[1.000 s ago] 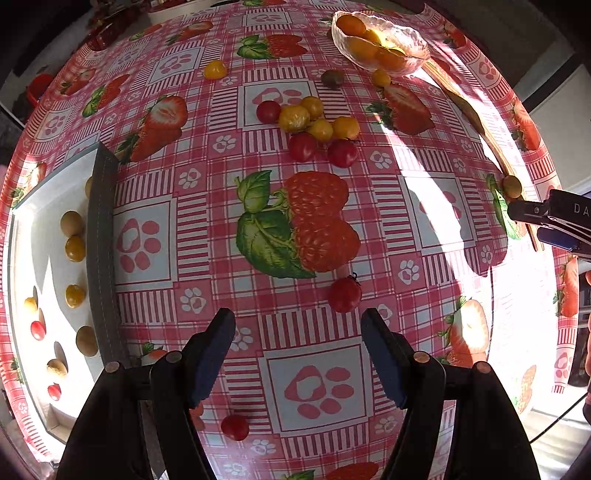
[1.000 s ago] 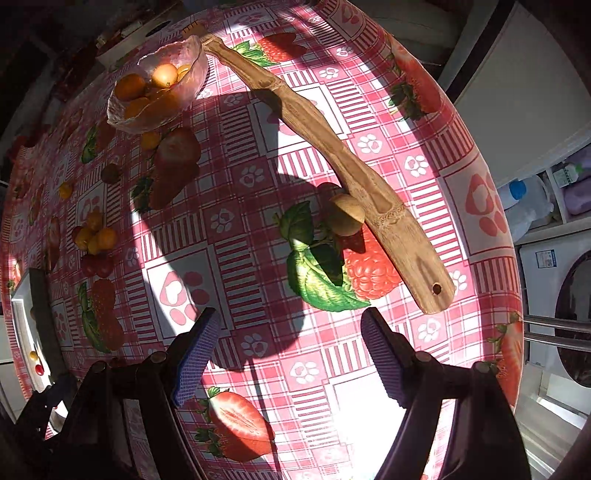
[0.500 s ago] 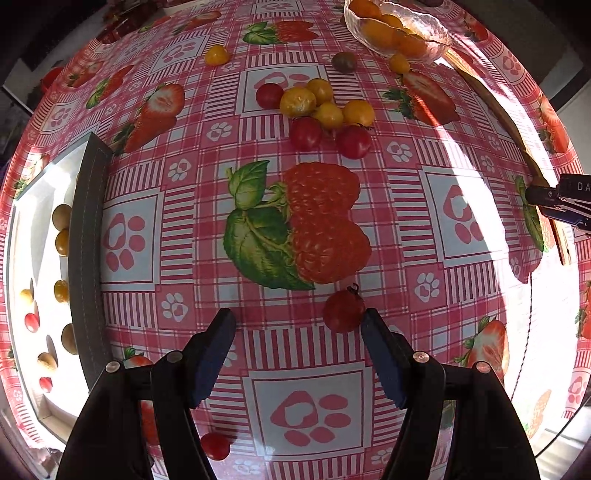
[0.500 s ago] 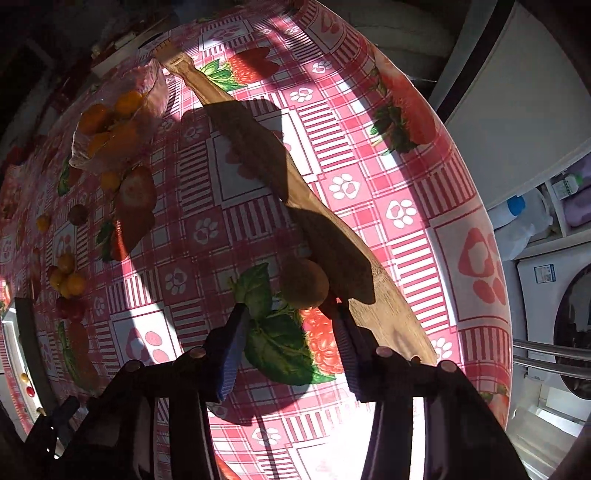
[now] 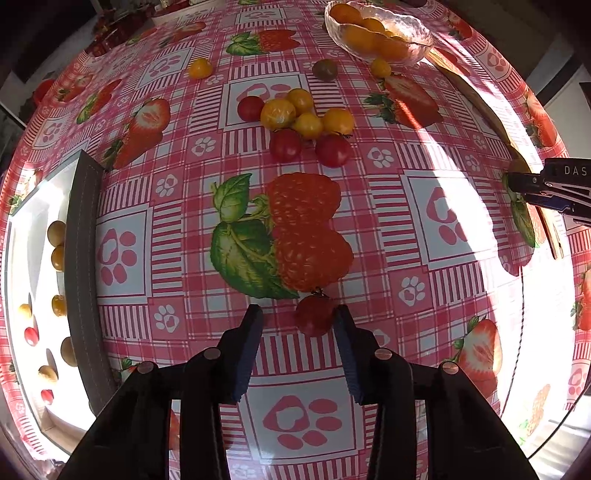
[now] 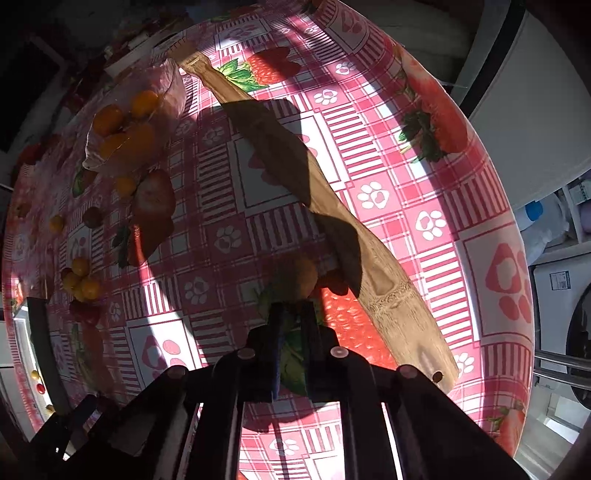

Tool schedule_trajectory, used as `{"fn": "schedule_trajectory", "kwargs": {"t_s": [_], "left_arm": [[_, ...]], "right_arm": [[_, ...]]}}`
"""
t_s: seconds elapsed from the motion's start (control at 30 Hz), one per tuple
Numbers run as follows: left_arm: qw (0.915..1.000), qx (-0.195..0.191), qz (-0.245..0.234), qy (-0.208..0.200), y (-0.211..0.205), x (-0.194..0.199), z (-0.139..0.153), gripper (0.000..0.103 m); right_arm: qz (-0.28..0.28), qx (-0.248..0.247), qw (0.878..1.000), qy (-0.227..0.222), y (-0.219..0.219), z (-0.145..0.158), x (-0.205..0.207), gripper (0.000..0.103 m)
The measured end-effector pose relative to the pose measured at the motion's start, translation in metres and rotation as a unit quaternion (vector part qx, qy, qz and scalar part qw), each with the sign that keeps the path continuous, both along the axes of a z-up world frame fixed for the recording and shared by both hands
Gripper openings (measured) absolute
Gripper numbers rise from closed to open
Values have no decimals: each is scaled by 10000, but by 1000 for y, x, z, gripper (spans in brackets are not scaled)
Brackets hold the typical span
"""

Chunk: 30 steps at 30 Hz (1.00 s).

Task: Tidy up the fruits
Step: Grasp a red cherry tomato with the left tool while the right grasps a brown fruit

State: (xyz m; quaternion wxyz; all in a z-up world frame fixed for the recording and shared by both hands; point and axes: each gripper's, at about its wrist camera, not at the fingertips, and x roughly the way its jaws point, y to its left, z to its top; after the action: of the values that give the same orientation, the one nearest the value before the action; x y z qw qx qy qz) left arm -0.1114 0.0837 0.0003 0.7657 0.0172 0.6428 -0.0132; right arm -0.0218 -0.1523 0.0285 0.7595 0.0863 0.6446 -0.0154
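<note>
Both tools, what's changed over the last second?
The left tool advanced to straddle the red tomato, jaws narrower, still open. The right tool moved up to the yellow fruit and closed; whether it grips is unclear. The bowl, tomato cluster and tray stayed put.

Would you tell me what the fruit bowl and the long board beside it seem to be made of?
The bowl looks like clear glass or plastic: the orange fruits show through its rippled wall. The long board looks like unfinished wood or bamboo: tan, matte, with lengthwise grain and a knot-like ridge.
</note>
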Motion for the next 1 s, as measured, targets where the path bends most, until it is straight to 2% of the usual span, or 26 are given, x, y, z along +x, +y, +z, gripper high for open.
{"fn": "schedule_trajectory", "kwargs": {"t_s": [0.03, 0.07, 0.2, 0.27, 0.37, 0.4, 0.53, 0.63, 0.97, 1.0], "left_arm": [[10000, -5, 2, 3, 1, 2, -1, 42], [10000, -5, -2, 3, 2, 2, -1, 42], [10000, -11, 12, 6, 1, 1, -2, 42], [10000, -12, 8, 2, -1, 1, -2, 42], [10000, -41, -2, -10, -2, 2, -1, 42], [10000, -66, -2, -13, 0, 2, -1, 42], [9996, -285, 82, -30, 7, 2, 0, 42], [9990, -421, 134, -32, 13, 1, 0, 42], [9993, -363, 47, -9, 10, 3, 0, 42], [9993, -364, 31, -22, 9, 4, 0, 36]], "right_arm": [[-39, 4, 10000, -25, -2, 2, -2, 48], [-80, 14, 10000, -57, -3, 3, -1, 56], [-69, 110, 9999, -77, -2, 1, 10, 57], [-82, 118, 9999, -53, 1, -2, 16, 56], [-128, 57, 9999, -76, 9, -7, 30, 37], [-142, 56, 9999, -70, 16, -8, 35, 27], [-71, 62, 9999, -106, 18, -8, 35, 27], [-33, 216, 9997, -119, 13, -2, 21, 27], [525, 521, 9972, -82, 52, 8, -17, 27], [543, 563, 9969, -59, 56, 7, -18, 27]]}}
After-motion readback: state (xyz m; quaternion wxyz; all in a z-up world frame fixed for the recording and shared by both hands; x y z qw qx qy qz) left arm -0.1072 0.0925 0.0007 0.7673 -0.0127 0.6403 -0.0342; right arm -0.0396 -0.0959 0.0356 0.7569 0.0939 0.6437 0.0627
